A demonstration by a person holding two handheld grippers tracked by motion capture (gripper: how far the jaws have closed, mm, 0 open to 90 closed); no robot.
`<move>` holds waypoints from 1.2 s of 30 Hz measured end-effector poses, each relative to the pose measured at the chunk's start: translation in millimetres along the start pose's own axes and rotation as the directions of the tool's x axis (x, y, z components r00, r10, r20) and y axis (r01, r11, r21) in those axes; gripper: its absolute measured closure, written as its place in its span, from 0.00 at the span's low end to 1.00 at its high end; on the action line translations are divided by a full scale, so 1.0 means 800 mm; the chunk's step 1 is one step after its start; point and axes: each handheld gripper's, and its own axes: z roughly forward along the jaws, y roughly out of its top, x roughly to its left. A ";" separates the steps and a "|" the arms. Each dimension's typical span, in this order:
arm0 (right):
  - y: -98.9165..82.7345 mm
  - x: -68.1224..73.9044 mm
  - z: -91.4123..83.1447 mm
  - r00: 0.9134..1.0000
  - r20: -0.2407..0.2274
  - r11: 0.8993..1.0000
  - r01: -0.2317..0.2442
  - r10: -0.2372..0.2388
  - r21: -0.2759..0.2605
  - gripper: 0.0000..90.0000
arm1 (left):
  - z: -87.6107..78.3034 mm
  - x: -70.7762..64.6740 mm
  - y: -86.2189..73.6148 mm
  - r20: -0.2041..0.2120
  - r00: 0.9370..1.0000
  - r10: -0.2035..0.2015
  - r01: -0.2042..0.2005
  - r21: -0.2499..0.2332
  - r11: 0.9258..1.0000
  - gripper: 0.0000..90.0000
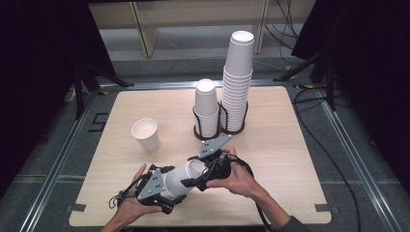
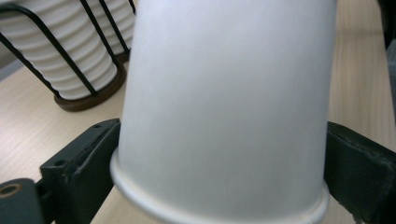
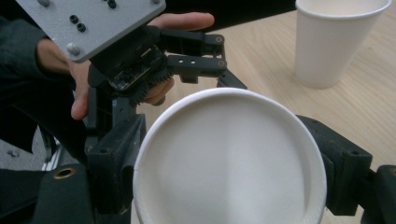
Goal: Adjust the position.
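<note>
Low in the frame, both hand-held grippers — left hand-held gripper (image 1: 167,191), right hand-held gripper (image 1: 200,176) — are pinching one paper cup (image 1: 180,180); pulling steadily along its axis should avoid crushing it.

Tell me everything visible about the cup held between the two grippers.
The held cup is plain white, looks like paper, with a rolled rim and tapered wall. It lies roughly on its side above the near table edge, mouth toward the right gripper, base toward the left gripper. The left gripper's jaws flank its base end and the right gripper's jaws flank its rim. Its inside looks empty.
</note>
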 end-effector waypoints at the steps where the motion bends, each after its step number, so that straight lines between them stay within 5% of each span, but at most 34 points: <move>1: -0.001 -0.005 -0.007 1.000 0.001 1.000 -0.001 0.001 -0.025 0.25 | -0.005 0.003 0.001 -0.010 1.000 -0.030 0.029 -0.051 0.998 0.07; 3: -0.002 -0.008 -0.009 1.000 0.011 0.999 0.016 -0.015 -0.042 0.25 | -0.009 0.006 0.001 -0.004 0.999 -0.050 0.050 -0.076 0.996 0.09; 8: -0.007 -0.022 -0.027 0.998 0.033 0.996 -0.054 0.056 -0.072 0.26 | -0.018 0.017 0.000 -0.011 0.994 -0.105 0.102 -0.157 0.982 0.16; 16: -0.004 -0.026 -0.039 0.997 0.057 0.993 -0.047 0.053 -0.106 0.26 | -0.018 0.019 -0.004 0.021 0.981 -0.192 0.193 -0.174 0.966 0.16; 19: 0.002 -0.022 -0.044 0.997 0.040 0.989 -0.064 0.070 -0.132 0.26 | -0.017 0.022 -0.005 0.031 0.971 -0.235 0.237 -0.183 0.954 0.16; 21: 0.007 -0.021 -0.046 0.997 0.057 0.987 -0.046 0.055 -0.153 0.26 | -0.013 0.023 -0.006 0.044 0.958 -0.283 0.286 -0.215 0.934 0.16; 26: 0.014 -0.015 -0.050 0.998 0.043 0.983 -0.045 0.054 -0.175 0.27 | -0.017 0.022 -0.003 0.067 0.964 -0.258 0.266 -0.248 0.931 0.13; 27: 0.014 -0.015 -0.049 0.998 0.027 0.982 -0.053 0.058 -0.179 0.27 | -0.019 0.021 -0.003 0.058 0.966 -0.252 0.259 -0.235 0.937 0.11; 30: 0.015 -0.012 -0.042 0.999 -0.003 0.980 -0.051 0.052 -0.193 0.27 | -0.017 0.019 -0.001 0.051 0.967 -0.249 0.254 -0.245 0.936 0.00; 32: 0.015 -0.011 -0.040 0.999 -0.008 0.979 -0.053 0.052 -0.195 0.27 | -0.017 0.018 0.000 0.059 0.968 -0.243 0.250 -0.256 0.934 0.00; 35: 0.018 -0.008 -0.030 0.998 -0.038 0.979 -0.052 0.045 -0.196 0.27 | -0.014 0.014 0.002 0.056 0.975 -0.215 0.222 -0.248 0.943 0.00; 36: 0.018 -0.007 -0.028 0.998 -0.044 0.980 -0.055 0.048 -0.190 0.27 | -0.012 0.013 0.002 0.066 0.975 -0.212 0.222 -0.261 0.939 0.00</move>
